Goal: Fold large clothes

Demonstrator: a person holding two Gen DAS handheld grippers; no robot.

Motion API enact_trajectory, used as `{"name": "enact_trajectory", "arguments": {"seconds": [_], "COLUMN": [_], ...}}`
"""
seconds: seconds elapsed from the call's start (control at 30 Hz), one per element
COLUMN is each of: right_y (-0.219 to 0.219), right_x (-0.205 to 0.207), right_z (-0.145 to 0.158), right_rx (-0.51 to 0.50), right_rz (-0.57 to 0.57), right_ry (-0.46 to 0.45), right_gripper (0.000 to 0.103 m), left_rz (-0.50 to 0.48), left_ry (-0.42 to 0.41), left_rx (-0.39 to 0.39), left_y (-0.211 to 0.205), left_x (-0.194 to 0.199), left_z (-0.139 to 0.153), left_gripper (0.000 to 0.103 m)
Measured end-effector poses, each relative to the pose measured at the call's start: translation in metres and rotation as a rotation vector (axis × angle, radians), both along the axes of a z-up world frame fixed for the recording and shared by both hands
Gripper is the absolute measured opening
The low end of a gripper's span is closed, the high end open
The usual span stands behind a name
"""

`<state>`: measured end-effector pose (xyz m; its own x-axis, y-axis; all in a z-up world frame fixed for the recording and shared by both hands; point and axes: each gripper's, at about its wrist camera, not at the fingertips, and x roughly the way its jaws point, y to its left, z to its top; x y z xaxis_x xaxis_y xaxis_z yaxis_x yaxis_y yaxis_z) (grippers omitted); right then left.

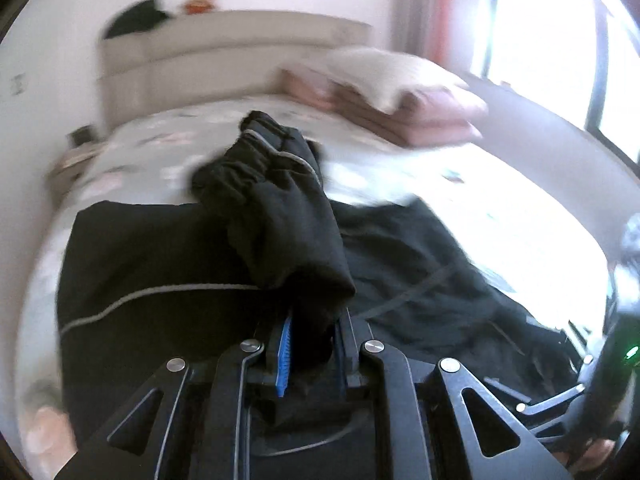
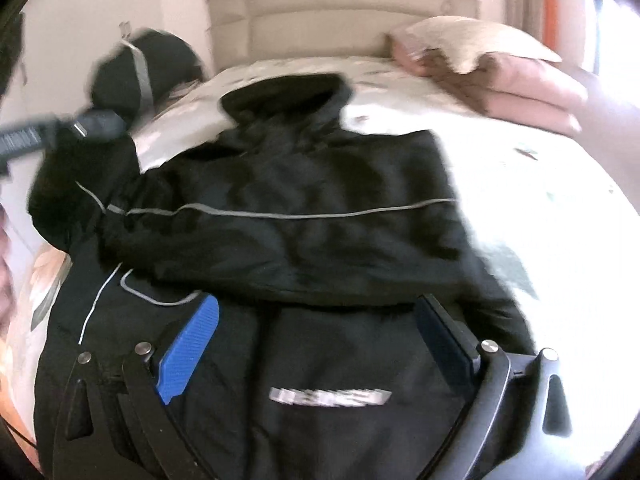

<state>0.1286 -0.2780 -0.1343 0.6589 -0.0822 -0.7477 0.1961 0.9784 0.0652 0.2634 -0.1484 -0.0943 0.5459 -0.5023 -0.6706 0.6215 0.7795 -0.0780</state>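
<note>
Pale bed [image 2: 500,168] with pillows [image 1: 400,84] at its head carries a black jacket [image 2: 280,200] spread flat; the left gripper [image 1: 312,344] has its jaws narrow, clamped on the sleeve [image 1: 280,200], lifted above the jacket; the right gripper [image 2: 316,344] hovers over it, jaws wide, holding nothing.

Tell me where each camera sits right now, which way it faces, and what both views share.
Left wrist: on the left gripper, looking down across the bed toward the headboard; its fingers are shut on the black jacket's sleeve.
Right wrist: on the right gripper, angled down over the jacket; its fingers stand open, empty.
Shared: jacket, headboard, folded pink bedding; the left gripper shows in the right view.
</note>
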Motion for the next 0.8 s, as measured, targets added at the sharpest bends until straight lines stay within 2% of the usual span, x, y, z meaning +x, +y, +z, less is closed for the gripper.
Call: {"name": "enact_trajectory", "arguments": {"seconds": [0.13,0.23,0.3,0.33,0.37,0.4,0.47,0.5,0.63,0.8], "right_y": [-0.026,-0.038,-0.046,-0.049,-0.053,-0.057,-0.063,-0.064,-0.062,-0.074], "right_x": [-0.006,-0.010,-0.014,-0.016,-0.018,-0.019,-0.018,-0.017,-0.001,0.041], "right_z": [-0.003,-0.014,-0.020,-0.023,-0.024,-0.025,-0.026,-0.025,-0.018,-0.008], "right_rx": [0.045,0.059,0.078,0.093,0.106,0.127,0.160,0.174,0.223,0.285], "right_rz": [-0.031,-0.052,-0.064,-0.071,-0.076,-0.083,-0.090,-0.088,-0.050,-0.062], "right_ry": [0.018,0.046,0.060,0.065,0.067,0.068,0.068,0.067,0.059,0.066], "right_gripper": [0.099,0.099,0.099,0.099,0.099,0.099,0.099,0.099,0.099,0.099], "left_rz": [-0.097,-0.112,-0.120,-0.136,-0.159,-0.175,-0.172,-0.150,-0.081,0.023], "left_ry": [0.114,0.231,0.312,0.362,0.438,0.511,0.580,0.586,0.548,0.429], "left_rx": [0.035,0.035,-0.033,-0.099,-0.200,-0.302,-0.419,-0.447,-0.468,-0.378], "left_y": [-0.064,-0.088,-0.087,-0.082,-0.072,-0.061,-0.040,-0.030,0.008,0.068], "left_x": [-0.005,0.001,0.007,0.011,0.017,0.023,0.031,0.035,0.039,0.038], "left_z": [-0.045,-0.081,-0.092,-0.094,-0.094,-0.093,-0.091,-0.089,-0.077,-0.061], "left_gripper": [0.021,0.027,0.037,0.049,0.057,0.058,0.061,0.061,0.061,0.061]}}
